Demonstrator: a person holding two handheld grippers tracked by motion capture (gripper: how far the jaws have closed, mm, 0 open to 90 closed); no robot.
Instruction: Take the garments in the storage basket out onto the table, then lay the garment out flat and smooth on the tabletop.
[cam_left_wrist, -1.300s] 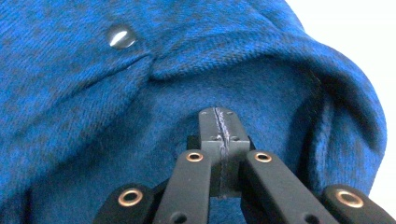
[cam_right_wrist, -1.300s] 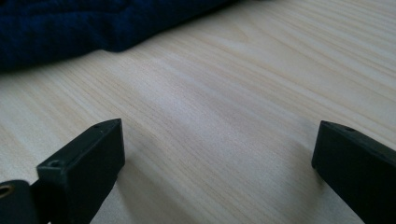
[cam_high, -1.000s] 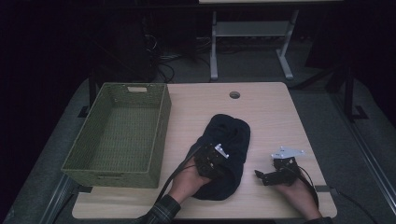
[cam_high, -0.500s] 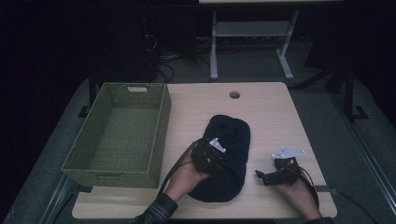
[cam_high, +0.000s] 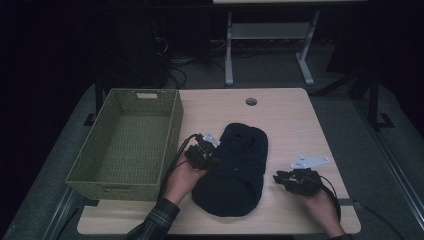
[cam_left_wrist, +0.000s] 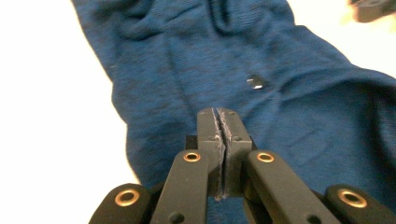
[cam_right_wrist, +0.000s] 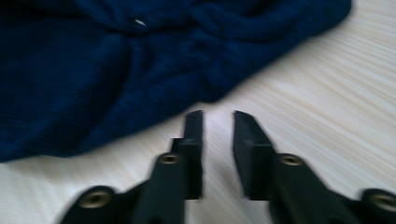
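A dark blue garment (cam_high: 240, 165) lies bunched in a long heap on the wooden table (cam_high: 290, 120). My left gripper (cam_high: 207, 152) hovers at the garment's left edge, beside the basket. In the left gripper view its jaws (cam_left_wrist: 219, 112) are pressed together, with the blue fabric (cam_left_wrist: 280, 93) and a small button (cam_left_wrist: 255, 82) spread below. My right gripper (cam_high: 276, 177) rests low on the table just right of the garment. Its jaws (cam_right_wrist: 218, 114) have just been closing. A narrow gap stays between them with only bare wood in it, and the garment's hem (cam_right_wrist: 93, 70) lies a little ahead.
A green woven basket (cam_high: 172, 125) stands empty on the left part of the table, close to my left hand. A round cable hole (cam_high: 251, 101) sits near the table's far edge. Desk legs and cables stand on the dark floor beyond.
My left gripper has moved left and slightly up, from over the garment's middle to its left edge near the basket. The garment lies as before. My right hand has stayed in place.
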